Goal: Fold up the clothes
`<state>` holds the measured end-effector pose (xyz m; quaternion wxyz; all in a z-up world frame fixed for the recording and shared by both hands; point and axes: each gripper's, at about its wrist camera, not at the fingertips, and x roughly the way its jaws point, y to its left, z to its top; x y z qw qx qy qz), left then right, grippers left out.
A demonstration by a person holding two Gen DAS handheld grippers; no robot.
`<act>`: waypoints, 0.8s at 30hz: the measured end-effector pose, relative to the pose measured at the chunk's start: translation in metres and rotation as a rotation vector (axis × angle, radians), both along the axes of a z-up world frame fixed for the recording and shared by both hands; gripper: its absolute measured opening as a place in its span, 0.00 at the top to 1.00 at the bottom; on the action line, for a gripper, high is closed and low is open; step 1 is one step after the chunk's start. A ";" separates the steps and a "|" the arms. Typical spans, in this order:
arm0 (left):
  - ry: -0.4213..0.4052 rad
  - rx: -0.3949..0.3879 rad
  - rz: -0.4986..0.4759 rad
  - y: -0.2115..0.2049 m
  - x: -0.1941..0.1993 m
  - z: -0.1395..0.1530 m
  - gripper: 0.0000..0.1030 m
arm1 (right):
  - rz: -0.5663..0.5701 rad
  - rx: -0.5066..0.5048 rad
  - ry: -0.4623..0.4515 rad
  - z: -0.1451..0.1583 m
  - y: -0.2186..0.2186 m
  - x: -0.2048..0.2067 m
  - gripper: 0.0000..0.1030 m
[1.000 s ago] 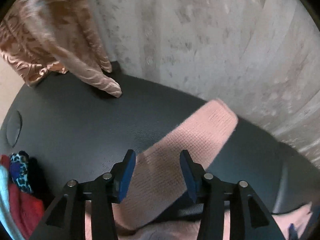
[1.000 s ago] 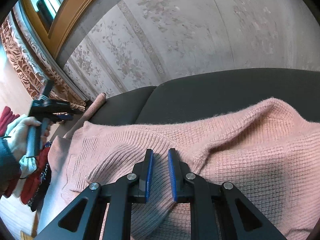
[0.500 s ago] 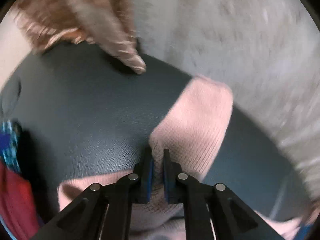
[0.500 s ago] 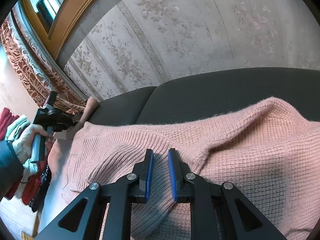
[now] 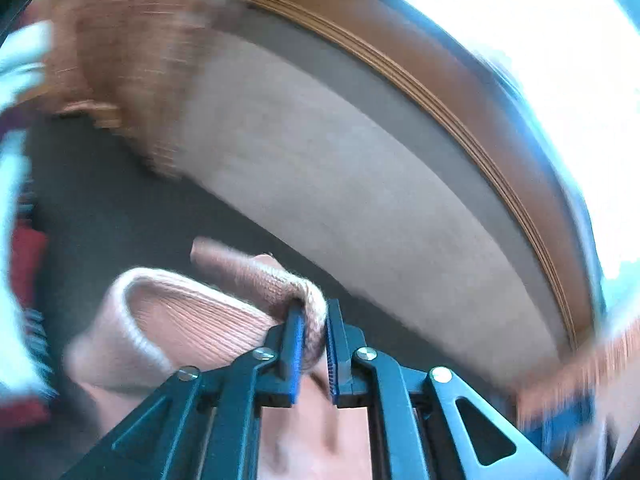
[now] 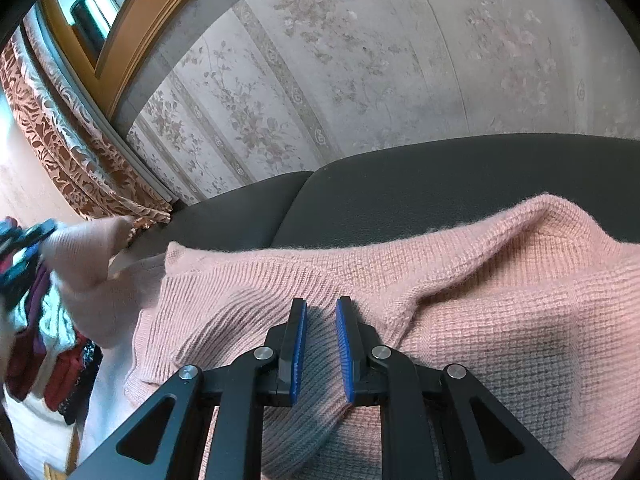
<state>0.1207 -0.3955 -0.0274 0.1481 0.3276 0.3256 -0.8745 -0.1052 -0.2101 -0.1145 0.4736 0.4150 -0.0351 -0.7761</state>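
Note:
A pink knit sweater [image 6: 460, 304] lies spread on a dark sofa seat [image 6: 440, 184]. My left gripper [image 5: 314, 320] is shut on the sweater's sleeve [image 5: 192, 320] and holds it lifted off the seat, the cuff folded over the fingers. The left wrist view is blurred. In the right wrist view the left gripper [image 6: 24, 248] shows at far left with the raised sleeve [image 6: 84, 256]. My right gripper [image 6: 320, 320] is nearly closed on a fold of the sweater's ribbed hem, low over the garment.
A floral papered wall [image 6: 360, 60] rises behind the sofa. A patterned brown curtain [image 6: 68, 148] and a wooden window frame [image 6: 132, 28] stand at the left. A heap of red, teal and dark clothes [image 6: 52, 364] lies left of the sweater.
My left gripper closed on the sleeve and lifted it up and back off the seat, swinging fast. My right gripper stayed where it was on the hem.

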 end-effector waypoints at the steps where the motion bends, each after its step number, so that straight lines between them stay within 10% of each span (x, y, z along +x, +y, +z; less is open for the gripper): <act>1: 0.028 -0.001 -0.031 0.015 0.003 0.004 0.87 | 0.000 -0.003 -0.007 0.000 0.000 -0.001 0.85; 7: 0.044 -0.066 -0.137 0.093 0.025 -0.016 0.85 | 0.017 0.021 -0.061 0.005 -0.001 -0.006 0.83; 9: 0.038 -0.091 -0.122 0.097 0.045 -0.018 0.85 | 0.018 0.052 -0.073 0.016 -0.003 -0.002 0.69; 12: 0.020 -0.139 -0.067 0.086 0.076 -0.025 0.83 | 0.021 -0.042 -0.084 0.046 0.009 0.012 0.47; 16: -0.028 -0.148 0.014 0.062 0.102 -0.040 0.82 | 0.039 -0.163 -0.145 0.069 0.032 0.033 0.42; 24: -0.073 -0.131 0.161 0.028 0.159 -0.060 0.81 | 0.122 -0.025 -0.168 0.075 -0.012 0.032 0.37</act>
